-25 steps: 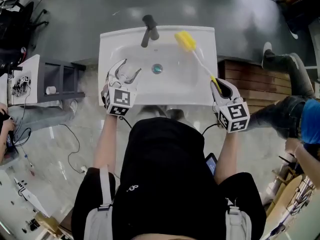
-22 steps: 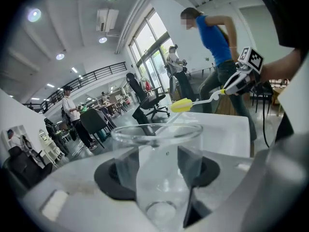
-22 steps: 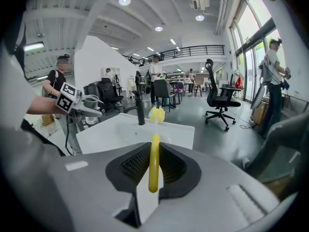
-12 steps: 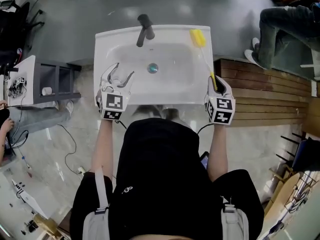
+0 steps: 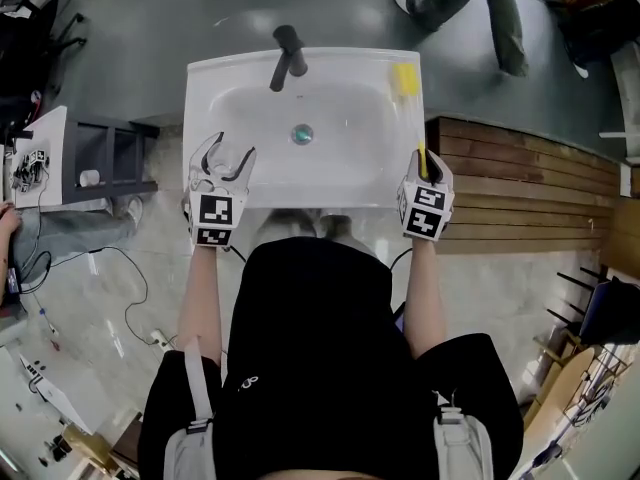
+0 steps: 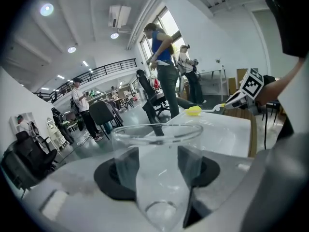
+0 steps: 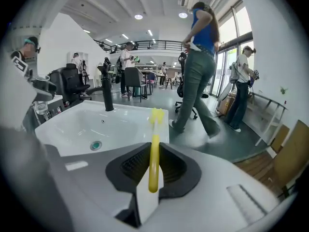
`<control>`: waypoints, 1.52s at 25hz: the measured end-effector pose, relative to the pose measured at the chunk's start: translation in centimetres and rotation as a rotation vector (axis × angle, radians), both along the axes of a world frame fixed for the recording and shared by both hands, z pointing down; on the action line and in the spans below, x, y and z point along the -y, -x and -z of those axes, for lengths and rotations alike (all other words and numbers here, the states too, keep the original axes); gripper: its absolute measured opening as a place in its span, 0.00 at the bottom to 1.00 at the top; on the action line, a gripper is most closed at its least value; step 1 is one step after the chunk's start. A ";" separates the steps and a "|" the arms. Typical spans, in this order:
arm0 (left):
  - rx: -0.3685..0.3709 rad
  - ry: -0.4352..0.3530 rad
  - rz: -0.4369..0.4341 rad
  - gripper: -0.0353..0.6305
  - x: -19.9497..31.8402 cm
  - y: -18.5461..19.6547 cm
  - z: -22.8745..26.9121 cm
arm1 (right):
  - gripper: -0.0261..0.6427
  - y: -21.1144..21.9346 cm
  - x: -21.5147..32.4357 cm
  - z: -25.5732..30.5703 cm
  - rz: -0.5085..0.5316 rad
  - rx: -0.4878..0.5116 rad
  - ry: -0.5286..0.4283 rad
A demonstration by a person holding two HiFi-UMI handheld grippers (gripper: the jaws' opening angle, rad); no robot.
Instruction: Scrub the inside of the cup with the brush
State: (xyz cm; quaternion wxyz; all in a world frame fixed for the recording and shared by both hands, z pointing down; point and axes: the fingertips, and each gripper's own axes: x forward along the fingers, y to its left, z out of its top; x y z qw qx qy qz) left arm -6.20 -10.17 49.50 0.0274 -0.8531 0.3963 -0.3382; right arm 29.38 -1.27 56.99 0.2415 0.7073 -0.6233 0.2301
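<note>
Left hand-held gripper (image 5: 226,158) clamps glass cup (image 6: 158,151), 9 o'clock; right hand-held gripper (image 5: 425,164) clamps yellow brush (image 7: 154,153), 3 o'clock. Steer its head squarely into cup mouth.

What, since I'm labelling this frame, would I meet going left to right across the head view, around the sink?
Dark shelf frame → left gripper → sink drain → right gripper → wooden platform.
</note>
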 end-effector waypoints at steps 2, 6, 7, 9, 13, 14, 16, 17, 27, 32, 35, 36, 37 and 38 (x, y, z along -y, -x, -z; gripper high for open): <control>0.002 0.003 0.007 0.46 -0.1 0.1 0.0 | 0.12 0.0 0.1 -0.2 -0.009 -0.001 0.001; 0.005 0.008 0.017 0.46 -0.2 0.5 -0.2 | 0.12 0.1 0.1 -1.0 -0.020 -0.005 0.006; 0.005 0.009 0.019 0.46 -0.2 0.6 -0.2 | 0.12 0.2 0.1 -1.3 -0.022 -0.006 0.010; 0.005 0.012 0.024 0.46 -0.2 0.7 -0.3 | 0.12 0.1 0.2 -1.7 -0.025 -0.005 0.017; -0.004 0.019 0.034 0.46 -0.1 0.7 -0.4 | 0.12 0.2 0.1 -2.4 -0.039 0.010 0.032; -0.005 0.020 0.036 0.46 -0.1 0.7 -0.4 | 0.12 0.2 0.1 -2.6 -0.040 0.012 0.036; -0.006 0.024 0.040 0.46 0.0 0.8 -0.6 | 0.12 0.5 0.2 -3.1 -0.041 0.017 0.043; -0.008 0.026 0.043 0.46 0.0 0.8 -0.7 | 0.12 0.6 0.2 -3.3 -0.042 0.019 0.047; -0.061 0.035 0.089 0.46 0.8 1.5 -0.6 | 0.12 1.4 0.1 -5.2 -0.039 0.056 0.081; -0.079 0.037 0.094 0.46 1.4 1.6 -0.6 | 0.13 1.7 0.1 -5.5 -0.036 0.070 0.088; -0.101 0.033 0.099 0.46 1.9 1.6 -0.2 | 0.13 1.8 0.2 -5.6 -0.032 0.076 0.092; -0.116 0.033 0.105 0.46 2.1 1.5 0.0 | 0.15 1.9 0.2 -5.6 -0.030 0.081 0.093; -0.133 0.035 0.110 0.46 2.3 1.4 0.2 | 0.17 1.9 0.3 -5.7 -0.029 0.086 0.094; -0.148 0.038 0.113 0.46 2.4 1.4 0.4 | 0.18 1.9 0.3 -5.6 -0.029 0.089 0.096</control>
